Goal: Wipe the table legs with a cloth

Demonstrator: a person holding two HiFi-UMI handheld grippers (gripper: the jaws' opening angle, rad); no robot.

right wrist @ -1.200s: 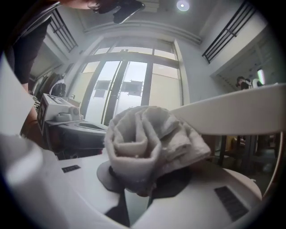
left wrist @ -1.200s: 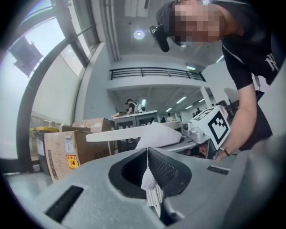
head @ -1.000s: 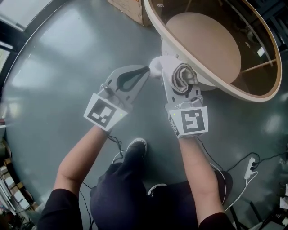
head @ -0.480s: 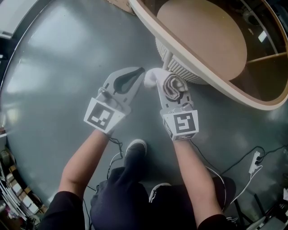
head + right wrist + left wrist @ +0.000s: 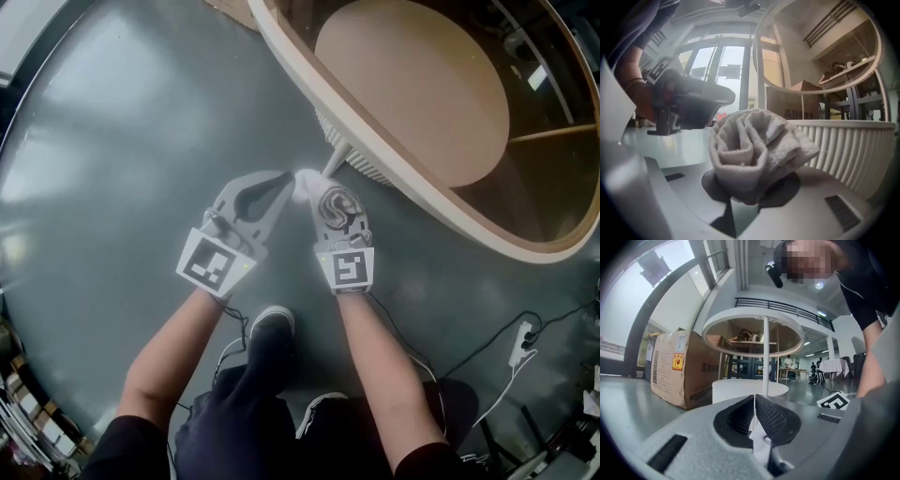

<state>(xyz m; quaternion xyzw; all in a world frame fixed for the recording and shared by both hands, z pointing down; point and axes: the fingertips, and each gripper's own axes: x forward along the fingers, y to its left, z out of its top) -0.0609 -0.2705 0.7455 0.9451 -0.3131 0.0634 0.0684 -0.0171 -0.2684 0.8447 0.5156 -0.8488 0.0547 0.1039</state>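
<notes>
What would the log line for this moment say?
left gripper: shut on cloth; right gripper: shut on cloth; table leg: close ahead

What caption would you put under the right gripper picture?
Right tongs clamp a bunched grey cloth beside the table's white ribbed base.

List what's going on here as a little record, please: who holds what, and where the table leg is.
Setting: glossy grey floor beside a round glass-topped table with a pale wooden rim
Table leg: thin white pole rising from a white ribbed round base, just ahead of both grippers
Right gripper: jaws shut on a bunched grey-white cloth
Left gripper: jaws together, white scrap pinched between them, apparently the cloth's corner
Wiping: cloth not clearly on the leg
</notes>
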